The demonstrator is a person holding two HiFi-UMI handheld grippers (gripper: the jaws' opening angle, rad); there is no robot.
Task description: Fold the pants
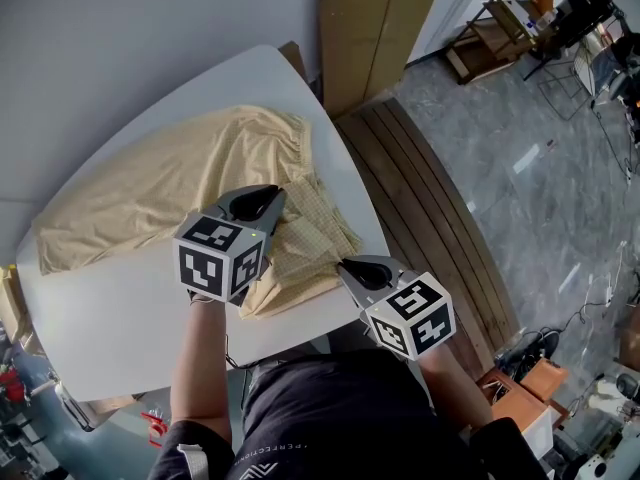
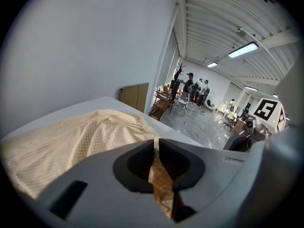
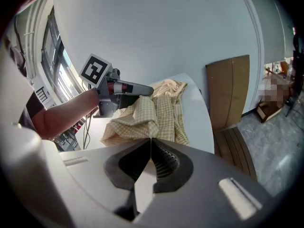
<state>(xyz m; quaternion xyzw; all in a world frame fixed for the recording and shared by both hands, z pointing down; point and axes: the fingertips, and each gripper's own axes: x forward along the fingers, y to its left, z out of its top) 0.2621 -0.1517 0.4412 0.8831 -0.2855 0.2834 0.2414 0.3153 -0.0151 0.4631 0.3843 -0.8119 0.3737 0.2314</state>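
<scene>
Pants on table, both grippers at the bunched end.
L to R: beige pants (image 1: 170, 183) lie over white table (image 1: 120, 318), left part flat, right end heaped nr the table edge. L gripper (image 1: 268, 203) pinches a strip of the cloth; its cube (image 1: 220, 258) hides part of the heap in head view. R gripper (image 1: 350, 266) has jaws pressed together at the heap's hem; can't tell if cloth is caught. Past the table: cardboard (image 1: 370, 33) against wall, planks (image 1: 420, 198) on floor.

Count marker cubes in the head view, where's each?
2. One marker cube on the left gripper, above the pants; the other on the right gripper, at the table's near edge. None appear hidden.
</scene>
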